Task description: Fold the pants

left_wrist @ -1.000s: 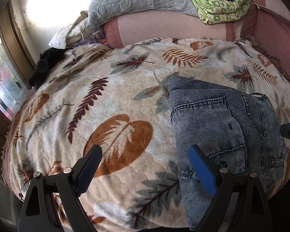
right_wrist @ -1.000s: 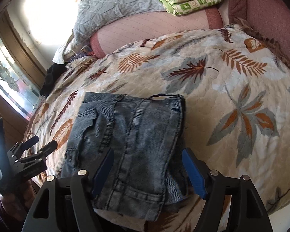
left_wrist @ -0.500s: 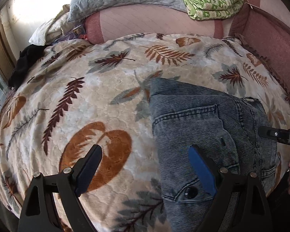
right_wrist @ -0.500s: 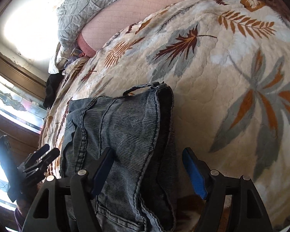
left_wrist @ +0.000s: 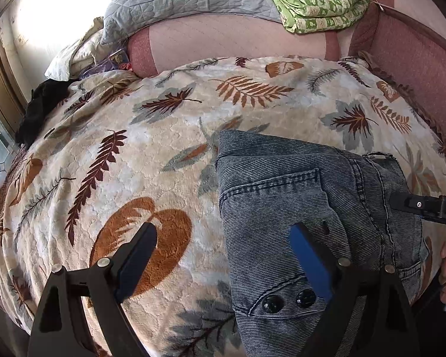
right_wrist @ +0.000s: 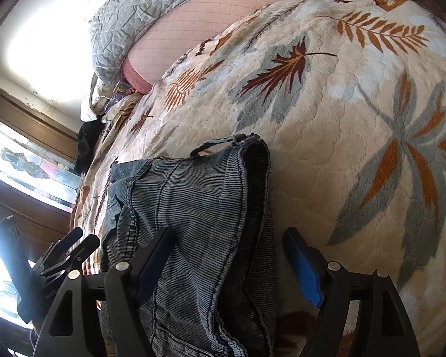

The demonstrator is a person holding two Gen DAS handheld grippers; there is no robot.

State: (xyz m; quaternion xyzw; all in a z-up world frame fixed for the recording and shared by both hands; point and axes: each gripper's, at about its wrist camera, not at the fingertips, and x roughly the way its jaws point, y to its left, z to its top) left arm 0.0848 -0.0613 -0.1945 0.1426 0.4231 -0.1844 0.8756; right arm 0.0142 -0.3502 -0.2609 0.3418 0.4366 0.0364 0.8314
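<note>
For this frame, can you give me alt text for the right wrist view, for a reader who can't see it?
Folded grey-blue denim pants lie on a leaf-patterned blanket covering a bed, their right edge between the open blue-padded fingers of the right gripper. The left gripper shows at lower left, with a grey quilt beyond the blanket.

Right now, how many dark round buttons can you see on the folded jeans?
2. Both dark buttons sit side by side on the near flap of the jeans in the left wrist view: one, the other to its right. Folds may hide more.
</note>
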